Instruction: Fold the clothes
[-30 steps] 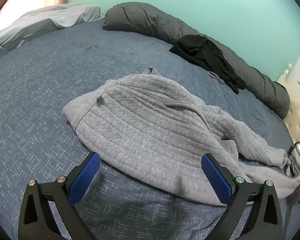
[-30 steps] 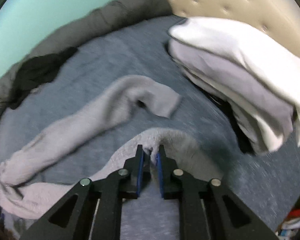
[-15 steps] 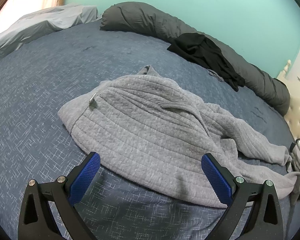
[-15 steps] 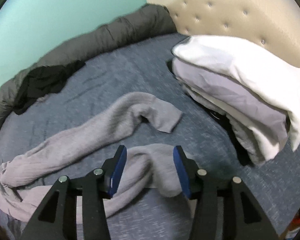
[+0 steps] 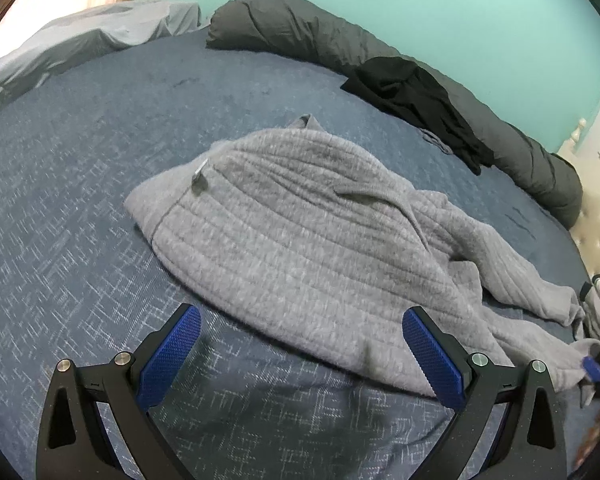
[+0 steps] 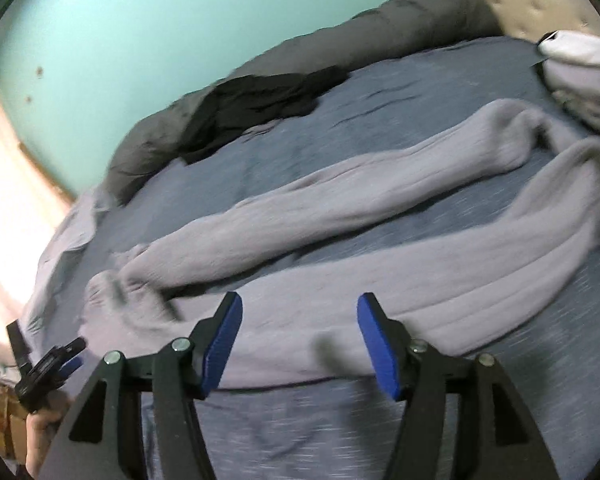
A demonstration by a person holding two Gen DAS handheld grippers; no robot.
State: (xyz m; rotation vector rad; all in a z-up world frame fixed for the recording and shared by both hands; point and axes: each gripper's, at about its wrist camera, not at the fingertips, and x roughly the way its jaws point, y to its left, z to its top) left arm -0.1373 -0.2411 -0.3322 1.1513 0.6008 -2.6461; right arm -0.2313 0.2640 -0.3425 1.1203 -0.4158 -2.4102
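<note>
Teal wall (image 5: 440, 4) behind bed (image 5: 80, 200) — blue patterned cover; dark grey bolster (image 5: 300, 28) along far edge; cream tufted headboard (image 6: 540, 4); bright curtain (image 6: 0, 184) — strong daylight.

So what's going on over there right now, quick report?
Left gripper open, empty. Right gripper opening, nothing pinched. Grey sweater spread unfolded on the bed. Black garment off to the side, not in the way.

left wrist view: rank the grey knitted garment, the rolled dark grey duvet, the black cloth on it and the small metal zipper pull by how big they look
1. Grey knitted garment, though it lies nearest the camera, so its lead over the duvet is unsure.
2. Rolled dark grey duvet, along the far edge.
3. Black cloth.
4. Small metal zipper pull.
</note>
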